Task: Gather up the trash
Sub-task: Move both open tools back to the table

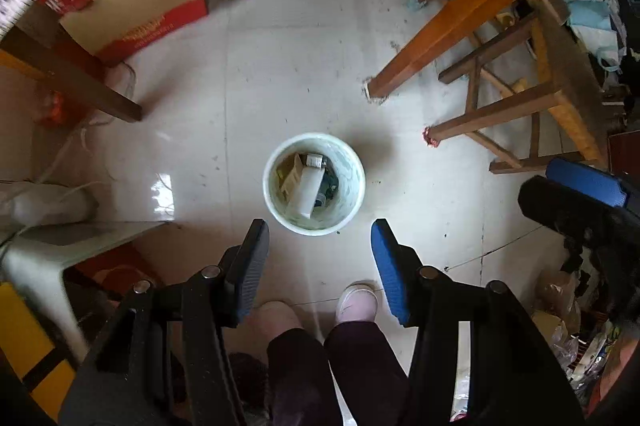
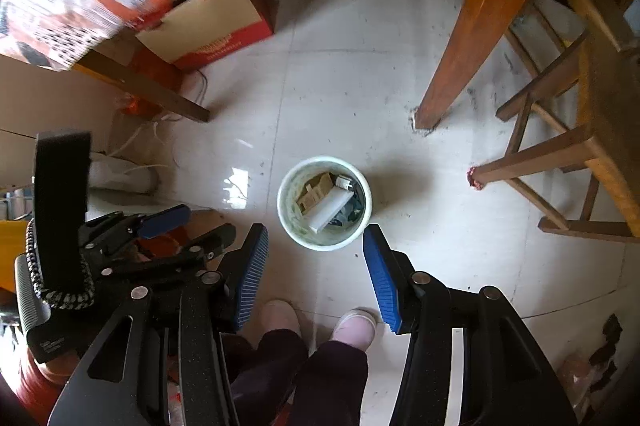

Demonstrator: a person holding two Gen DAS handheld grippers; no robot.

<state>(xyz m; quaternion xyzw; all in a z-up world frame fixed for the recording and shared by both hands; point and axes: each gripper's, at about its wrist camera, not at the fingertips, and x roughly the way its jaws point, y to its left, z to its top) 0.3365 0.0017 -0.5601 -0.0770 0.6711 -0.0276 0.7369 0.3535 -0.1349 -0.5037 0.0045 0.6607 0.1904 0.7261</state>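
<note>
A pale green round bin (image 1: 267, 181) (image 2: 281, 203) stands on the tiled floor straight below both grippers. Inside it lie a long white box (image 1: 308, 191) (image 2: 330, 206), a brown cardboard piece (image 1: 291, 177) (image 2: 316, 194) and some dark scraps. My left gripper (image 1: 320, 226) points down above the bin's near rim, open, with nothing between its fingers. My right gripper (image 2: 315, 230) hangs beside it, also open and holding nothing. Each gripper shows in the other's view: the right gripper (image 1: 580, 193) at the right edge, the left gripper (image 2: 164, 226) at the left.
A red and tan cardboard box (image 1: 136, 13) sits far left. A wooden table leg (image 1: 432, 41) and a wooden stool (image 1: 520, 113) stand to the right of the bin. The person's feet (image 1: 356, 302) are just in front of it. Loose bags and wrappers (image 1: 568, 330) lie at lower right.
</note>
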